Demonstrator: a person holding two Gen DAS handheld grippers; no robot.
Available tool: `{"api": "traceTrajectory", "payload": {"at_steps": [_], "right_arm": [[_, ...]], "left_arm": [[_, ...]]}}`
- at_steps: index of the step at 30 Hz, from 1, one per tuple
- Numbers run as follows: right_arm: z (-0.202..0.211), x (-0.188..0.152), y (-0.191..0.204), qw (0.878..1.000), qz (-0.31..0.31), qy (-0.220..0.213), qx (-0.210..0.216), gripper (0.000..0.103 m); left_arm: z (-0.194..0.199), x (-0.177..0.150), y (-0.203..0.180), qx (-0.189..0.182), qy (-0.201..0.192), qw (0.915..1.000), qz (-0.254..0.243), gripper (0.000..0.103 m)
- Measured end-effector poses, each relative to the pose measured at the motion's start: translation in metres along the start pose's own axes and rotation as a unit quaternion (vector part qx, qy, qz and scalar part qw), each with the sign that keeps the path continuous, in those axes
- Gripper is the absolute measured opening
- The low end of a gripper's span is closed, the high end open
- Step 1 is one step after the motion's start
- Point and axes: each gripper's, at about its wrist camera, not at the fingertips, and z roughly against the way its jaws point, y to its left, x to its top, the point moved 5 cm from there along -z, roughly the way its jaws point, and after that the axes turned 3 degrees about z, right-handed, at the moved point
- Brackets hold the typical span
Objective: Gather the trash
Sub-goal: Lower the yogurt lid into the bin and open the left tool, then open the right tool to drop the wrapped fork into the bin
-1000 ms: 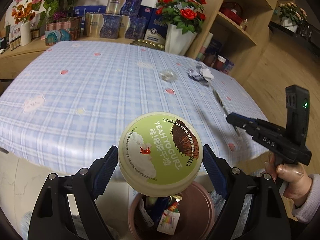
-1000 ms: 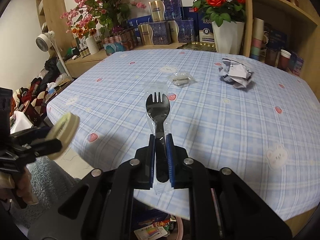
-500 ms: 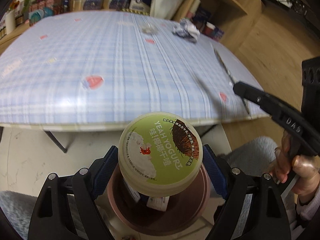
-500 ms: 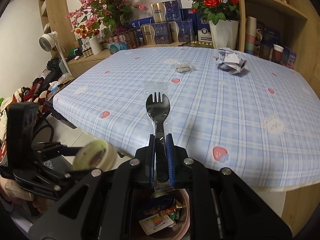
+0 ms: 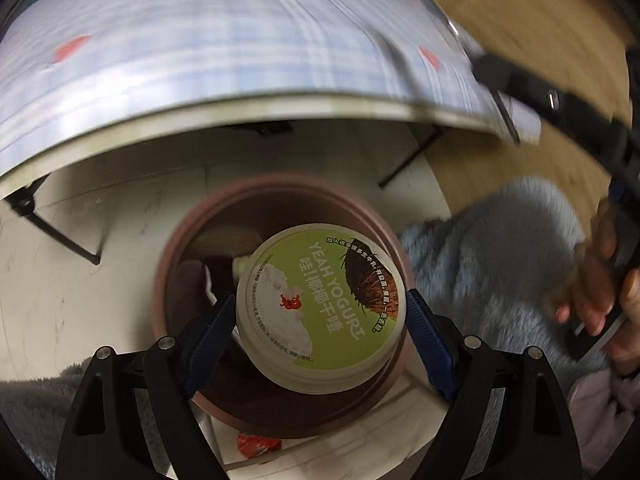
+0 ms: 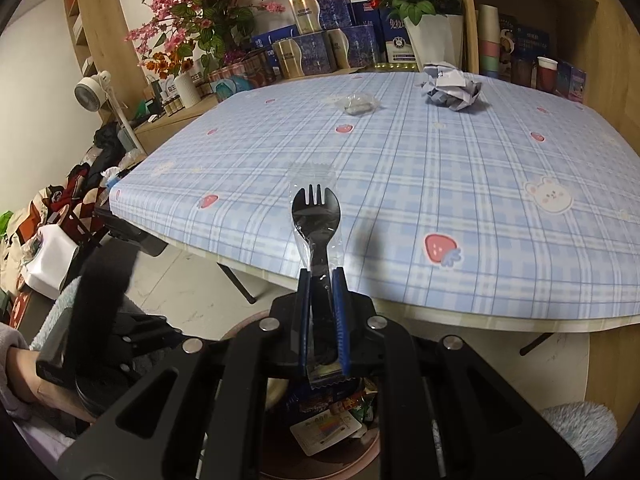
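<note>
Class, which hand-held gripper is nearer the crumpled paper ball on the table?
Right. The right hand-held gripper faces the crumpled paper ball across the table; the left hand-held gripper hangs over the brown bin.

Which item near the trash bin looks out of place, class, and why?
A red wrapper lies on the floor beside the bin, not inside it. The left gripper holds the yogurt cup over the bin; nothing looks spilled.
</note>
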Motion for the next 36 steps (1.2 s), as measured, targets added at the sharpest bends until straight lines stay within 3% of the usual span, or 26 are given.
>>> {"api": "traceTrajectory", "payload": {"at_steps": [4,8,14,17,21,24,29,33,36], "right_arm": [[-0.002,-0.003,-0.003,1.0,-0.008,0.004,0.003,0.015],[-0.002,-0.003,-0.003,1.0,-0.01,0.004,0.003,0.015],[-0.002,-0.003,-0.005,1.0,-0.012,0.002,0.0,0.015],[-0.002,-0.004,-0.004,1.0,-0.013,0.005,0.0,0.015],[-0.004,-0.007,0.001,1.0,-0.006,0.011,0.003,0.015],[-0.008,-0.01,0.005,1.0,0.004,0.019,0.007,0.015],[-0.018,-0.016,0.02,0.998,0.036,0.04,0.014,0.015],[-0.028,-0.025,0.034,0.995,0.072,0.06,0.013,0.015],[-0.037,-0.034,0.044,0.992,0.099,0.081,0.012,0.015]], "left_arm": [[-0.018,-0.008,-0.008,0.0,0.041,0.9989,-0.022,0.082],[-0.023,-0.009,-0.007,-0.006,0.054,0.9984,-0.014,0.085],[-0.012,-0.009,0.002,-0.013,0.035,0.9992,0.009,0.09],[0.006,-0.003,0.012,-0.012,-0.002,0.9994,0.032,0.09],[0.045,0.006,0.025,0.0,-0.089,0.9939,0.065,0.09],[0.076,0.011,0.039,0.02,-0.153,0.9831,0.099,0.09],[0.122,0.012,0.062,0.071,-0.245,0.958,0.131,0.094],[0.139,0.014,0.073,0.099,-0.279,0.9449,0.14,0.095],[0.142,0.015,0.077,0.113,-0.286,0.9411,0.141,0.095]]}}
